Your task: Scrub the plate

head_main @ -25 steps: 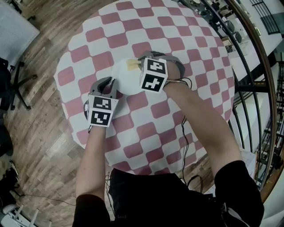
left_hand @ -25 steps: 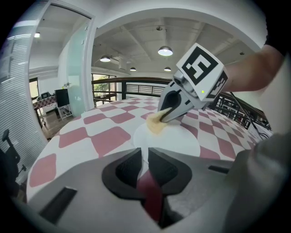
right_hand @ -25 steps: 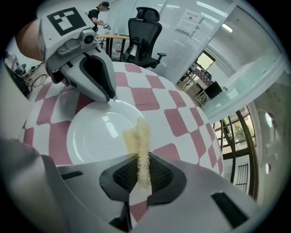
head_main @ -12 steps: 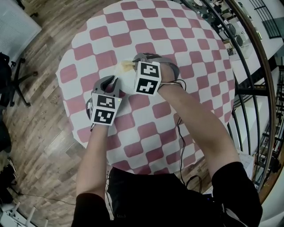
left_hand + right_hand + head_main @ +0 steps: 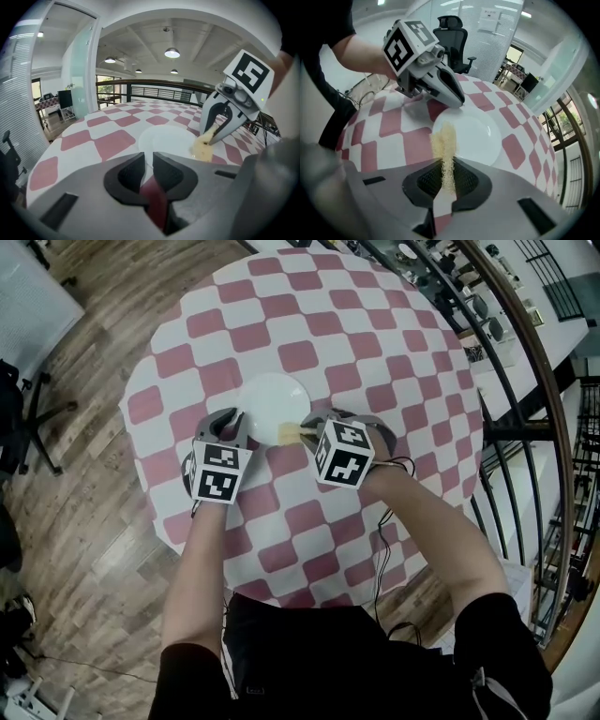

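Observation:
A white plate [image 5: 272,399] lies on the red and white checked table [image 5: 375,343]. My left gripper [image 5: 239,416] is at the plate's near left edge, its jaws nearly together and shut on the rim [image 5: 146,157]. In my right gripper [image 5: 305,430], shut between the jaws, is a yellow sponge [image 5: 289,432]. The sponge [image 5: 444,145] sticks out over the plate's near right edge [image 5: 476,133]. In the left gripper view the sponge [image 5: 204,149] touches down at the plate's [image 5: 166,140] right rim.
The round table's edge [image 5: 141,381] drops to a wooden floor [image 5: 84,521] on the left. A black office chair [image 5: 28,418] stands at the far left. A curved metal railing [image 5: 525,381] runs along the right side.
My right gripper has drawn the sponge from the plate's far side back to its near right edge, uncovering the plate. The left gripper has kept its hold on the rim.

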Demonstrator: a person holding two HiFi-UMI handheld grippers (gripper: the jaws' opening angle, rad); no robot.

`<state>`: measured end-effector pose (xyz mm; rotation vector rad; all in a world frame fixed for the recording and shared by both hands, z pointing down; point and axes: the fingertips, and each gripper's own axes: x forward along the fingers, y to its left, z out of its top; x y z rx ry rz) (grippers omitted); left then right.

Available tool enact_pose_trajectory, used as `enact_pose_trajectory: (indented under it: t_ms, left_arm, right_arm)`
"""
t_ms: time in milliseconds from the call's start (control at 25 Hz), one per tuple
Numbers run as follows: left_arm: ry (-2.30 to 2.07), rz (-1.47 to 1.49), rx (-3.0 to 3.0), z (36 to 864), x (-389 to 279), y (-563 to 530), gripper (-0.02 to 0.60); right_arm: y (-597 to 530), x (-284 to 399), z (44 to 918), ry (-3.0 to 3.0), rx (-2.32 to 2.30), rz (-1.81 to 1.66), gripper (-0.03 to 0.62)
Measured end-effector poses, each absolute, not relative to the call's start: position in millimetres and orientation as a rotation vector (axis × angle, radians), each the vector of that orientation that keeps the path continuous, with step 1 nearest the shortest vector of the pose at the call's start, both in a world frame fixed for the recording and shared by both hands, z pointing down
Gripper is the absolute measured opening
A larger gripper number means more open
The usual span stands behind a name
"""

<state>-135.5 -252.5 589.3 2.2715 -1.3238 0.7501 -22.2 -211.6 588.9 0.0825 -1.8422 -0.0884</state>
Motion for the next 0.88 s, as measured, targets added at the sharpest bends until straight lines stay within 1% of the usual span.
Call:
enact_pose_trajectory:
  t_ms: [120, 280, 440, 760, 880]
  left_arm:
    - [-1.332, 0.758, 2.274, 590, -137, -251, 0.049]
    - [-1.319, 0.767, 2.283, 591, -137, -251, 0.049]
    - [-1.309, 0.761, 2.287, 589, -136, -252, 0.049]
    - [-1.286, 0.755, 2.276, 590, -134, -251, 0.049]
    - [-1.286, 0.756, 2.278, 590, -134, -251, 0.049]
  right_arm:
    - [-201, -39, 591, -1.885, 0.108, -0.043, 0.040]
    - [-208, -64, 594, -1.889, 0.115, -0.084, 0.040]
    - [-231, -74, 601, -1.860, 0.142, -0.142, 0.040]
    - [-246, -63, 597, -1.879, 0.183, -0.056, 0.040]
    - [-265, -48, 596, -1.843, 0.240, -0.093, 0.040]
